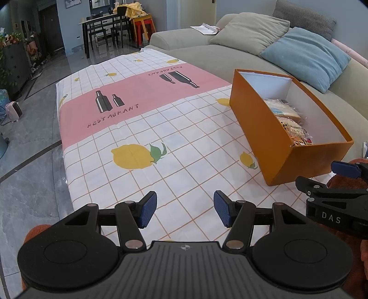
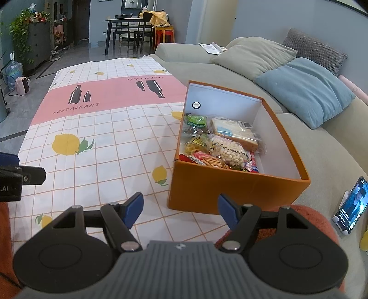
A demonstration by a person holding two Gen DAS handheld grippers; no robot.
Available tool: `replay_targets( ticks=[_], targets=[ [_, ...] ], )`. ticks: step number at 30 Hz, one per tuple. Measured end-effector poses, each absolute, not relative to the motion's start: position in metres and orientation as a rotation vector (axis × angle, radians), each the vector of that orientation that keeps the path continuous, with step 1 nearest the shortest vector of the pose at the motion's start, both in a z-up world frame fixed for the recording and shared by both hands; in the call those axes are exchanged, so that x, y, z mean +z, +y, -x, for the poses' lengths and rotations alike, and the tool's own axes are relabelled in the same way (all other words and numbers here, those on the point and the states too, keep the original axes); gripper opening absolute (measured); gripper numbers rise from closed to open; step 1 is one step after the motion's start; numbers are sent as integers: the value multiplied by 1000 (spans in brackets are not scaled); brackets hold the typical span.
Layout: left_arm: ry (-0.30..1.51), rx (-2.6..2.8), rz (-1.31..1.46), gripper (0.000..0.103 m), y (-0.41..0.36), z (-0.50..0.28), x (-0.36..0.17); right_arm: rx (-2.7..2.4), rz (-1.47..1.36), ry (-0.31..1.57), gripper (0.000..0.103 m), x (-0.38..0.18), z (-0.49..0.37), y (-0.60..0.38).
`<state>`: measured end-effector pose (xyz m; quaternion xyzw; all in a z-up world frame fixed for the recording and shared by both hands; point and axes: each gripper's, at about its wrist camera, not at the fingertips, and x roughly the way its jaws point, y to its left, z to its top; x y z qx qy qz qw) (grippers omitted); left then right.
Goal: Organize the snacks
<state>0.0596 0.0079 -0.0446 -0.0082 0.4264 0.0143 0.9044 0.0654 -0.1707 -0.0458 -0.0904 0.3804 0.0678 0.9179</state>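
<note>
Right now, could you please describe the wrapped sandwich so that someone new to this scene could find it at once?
Find the orange box standing on the lemon-print tablecloth beside the grey sofa. Snack packets are piled along its left inner side. The wrapped sandwich lies at the far right of that pile, against the bare white floor of the box: a pale bread slab in clear wrap, unlike the colourful bags beside it.

Home living rm: sofa w/ cushions, dining table + chairs behind.
</note>
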Motion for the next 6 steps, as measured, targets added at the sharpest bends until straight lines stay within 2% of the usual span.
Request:
replay_targets(
  ticks=[6],
  targets=[
    [882,55,7,67,8,-59,-44,139,188,782,70,-46,-66,-170]
  ],
)
